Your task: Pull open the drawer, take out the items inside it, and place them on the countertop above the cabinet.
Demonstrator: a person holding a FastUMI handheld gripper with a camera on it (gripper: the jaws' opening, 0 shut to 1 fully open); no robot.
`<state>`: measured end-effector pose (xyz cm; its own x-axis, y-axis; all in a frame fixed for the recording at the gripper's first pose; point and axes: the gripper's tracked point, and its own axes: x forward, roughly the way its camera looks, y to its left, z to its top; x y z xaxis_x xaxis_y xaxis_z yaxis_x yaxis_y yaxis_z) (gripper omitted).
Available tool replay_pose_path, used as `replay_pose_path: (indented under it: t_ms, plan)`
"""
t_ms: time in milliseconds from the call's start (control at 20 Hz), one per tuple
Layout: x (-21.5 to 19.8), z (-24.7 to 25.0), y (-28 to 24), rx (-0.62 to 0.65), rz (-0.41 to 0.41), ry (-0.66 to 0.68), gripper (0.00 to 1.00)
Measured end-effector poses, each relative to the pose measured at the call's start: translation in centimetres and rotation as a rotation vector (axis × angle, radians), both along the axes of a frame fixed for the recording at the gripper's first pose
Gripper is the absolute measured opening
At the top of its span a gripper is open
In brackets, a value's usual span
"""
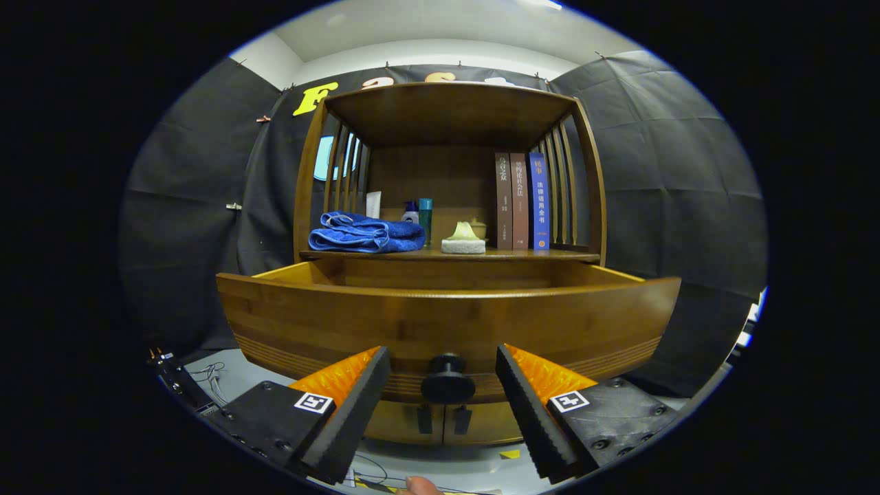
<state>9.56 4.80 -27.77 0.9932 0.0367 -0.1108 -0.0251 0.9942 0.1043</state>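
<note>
A wooden cabinet (pixel 450 206) stands straight ahead of the gripper, with an open shelf space framed by slatted sides and a flat top board. On the countertop (pixel 522 255) inside that space, a folded blue towel (pixel 364 232) lies toward the left. Behind the towel stand a white tube (pixel 373 204), a small bottle with a blue cap (pixel 410 212) and a teal bottle (pixel 425 216). Near the middle sits a pale sponge-like block (pixel 463 240), with a small rounded jar (pixel 478 227) just behind it. To the right, three books (pixel 521 201) stand upright side by side against the slats.

Below the countertop, the drawer (pixel 447 323) is pulled out toward the camera. Its tall curved front blocks the view into it, so what lies inside cannot be told. A round dark knob (pixel 447 379) sits low on the middle of the drawer front. Under it are two small dark handles (pixel 443 419) on the lower cabinet doors.

Black cloth hangs as the booth wall behind and to both sides, under a white ceiling. The floor is pale grey, with loose cables (pixel 210 377) at the left and a fingertip (pixel 417 486) at the very bottom.

The gripper (pixel 443 392) is spread wide, holding nothing. The knob sits in the gap between its two fingers, clear of both.
</note>
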Motion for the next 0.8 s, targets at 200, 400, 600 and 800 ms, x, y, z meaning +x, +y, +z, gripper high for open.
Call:
replay_pose_path:
  t_ms: [200,400,600,800]
  plan:
    - [0.9,-1.5,-0.4,-0.004,-0.01,0.028,0.98]
    - [1.5,-1.5,-0.8,-0.035,-0.013,0.028,0.98]
    - [1.7,-1.5,-0.8,-0.04,-0.012,0.032,0.98]
    - [3.4,-1.5,-0.8,-0.047,-0.007,0.05,0.98]
